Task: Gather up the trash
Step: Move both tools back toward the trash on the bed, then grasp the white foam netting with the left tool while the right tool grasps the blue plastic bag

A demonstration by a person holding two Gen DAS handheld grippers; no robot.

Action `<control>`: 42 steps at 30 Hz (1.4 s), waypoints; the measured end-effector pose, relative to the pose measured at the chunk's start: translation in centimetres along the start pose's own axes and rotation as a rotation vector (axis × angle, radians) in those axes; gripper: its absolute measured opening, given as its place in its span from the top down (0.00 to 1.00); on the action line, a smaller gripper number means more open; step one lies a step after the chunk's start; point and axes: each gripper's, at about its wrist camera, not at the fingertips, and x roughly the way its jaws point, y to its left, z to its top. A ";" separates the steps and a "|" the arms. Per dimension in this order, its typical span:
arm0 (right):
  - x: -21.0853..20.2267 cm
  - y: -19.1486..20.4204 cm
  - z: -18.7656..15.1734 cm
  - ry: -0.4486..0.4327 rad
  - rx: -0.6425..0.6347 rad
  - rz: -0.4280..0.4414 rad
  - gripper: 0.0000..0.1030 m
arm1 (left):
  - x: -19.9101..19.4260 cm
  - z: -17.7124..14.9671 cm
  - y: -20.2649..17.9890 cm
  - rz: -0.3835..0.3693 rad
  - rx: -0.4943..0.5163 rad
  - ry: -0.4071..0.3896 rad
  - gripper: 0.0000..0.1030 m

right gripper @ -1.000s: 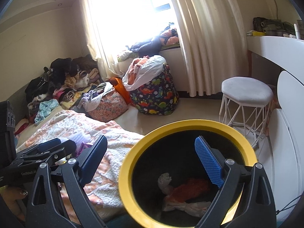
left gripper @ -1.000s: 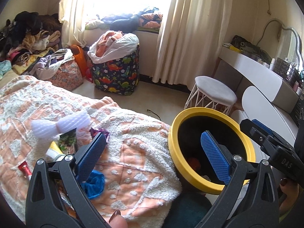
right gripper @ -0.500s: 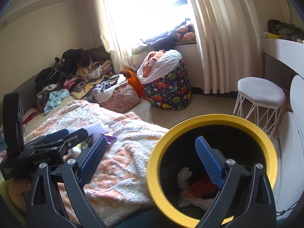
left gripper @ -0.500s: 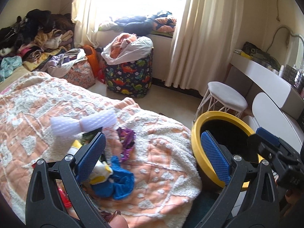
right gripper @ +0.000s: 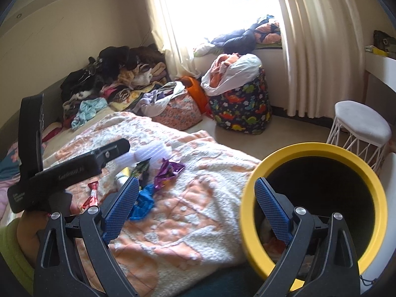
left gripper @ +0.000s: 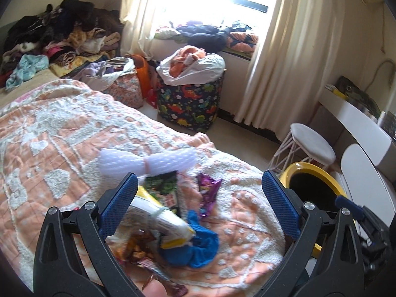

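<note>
Where left gripper (left gripper: 198,205) gapes emptily over wrappers (left gripper: 163,212), right gripper (right gripper: 195,208), equally wide, empty, before bin (right gripper: 314,148).

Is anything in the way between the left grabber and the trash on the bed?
Nothing visible is. The left gripper hangs open right above the pile: the yellow-and-white packet, the blue wrapper and the purple wrapper lie bare on the blanket. The yellow bin stands open beside the bed.
</note>
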 end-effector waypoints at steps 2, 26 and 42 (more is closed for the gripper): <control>0.6 0.7 -0.1 0.017 -0.010 0.009 0.11 | 0.0 0.1 0.8 0.014 -0.019 -0.005 0.11; 10.3 5.7 -3.0 0.301 -0.060 0.148 0.34 | 4.9 2.1 10.9 0.125 -0.238 0.097 0.11; 11.5 5.9 -3.7 0.367 -0.028 0.238 0.81 | 8.6 1.0 12.7 0.012 -0.427 0.226 0.65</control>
